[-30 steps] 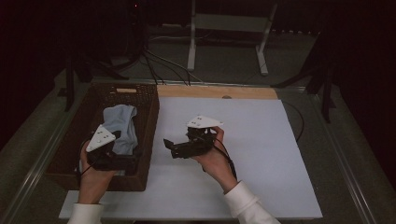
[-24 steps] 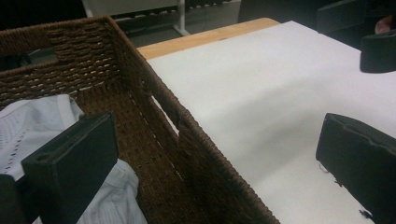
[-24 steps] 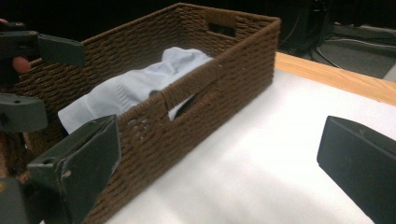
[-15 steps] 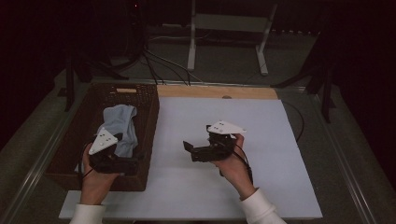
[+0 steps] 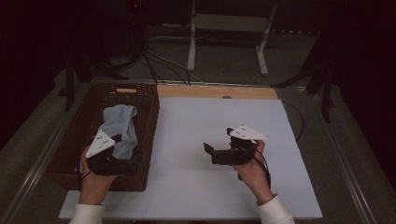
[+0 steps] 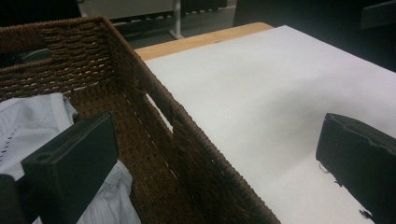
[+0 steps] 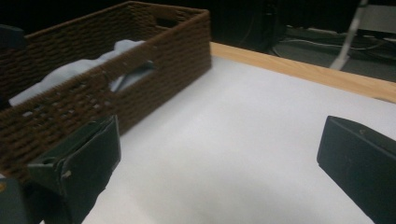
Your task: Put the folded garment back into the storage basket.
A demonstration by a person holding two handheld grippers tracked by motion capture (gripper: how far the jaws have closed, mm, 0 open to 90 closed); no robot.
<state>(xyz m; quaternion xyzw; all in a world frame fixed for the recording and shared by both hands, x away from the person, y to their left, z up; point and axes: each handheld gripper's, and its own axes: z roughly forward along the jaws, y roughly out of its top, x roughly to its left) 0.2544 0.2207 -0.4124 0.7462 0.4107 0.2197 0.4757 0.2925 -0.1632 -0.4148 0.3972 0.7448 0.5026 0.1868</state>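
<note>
Pale blue cloth (image 5: 119,128) lies crumpled inside wicker basket (image 5: 150,116) at desk (image 5: 196,140) left edge. Left gripper (image 5: 122,154) at basket's near right corner, jaws wide apart, straddling basket wall, empty. Right gripper (image 5: 212,153) above bare white sheet, well apart from basket, jaws wide apart, empty. Cloth judged light, limp, non-fragile, likely to drape and snag on weave. Best hold: pinch raised fold near top, lift straight up.
</note>
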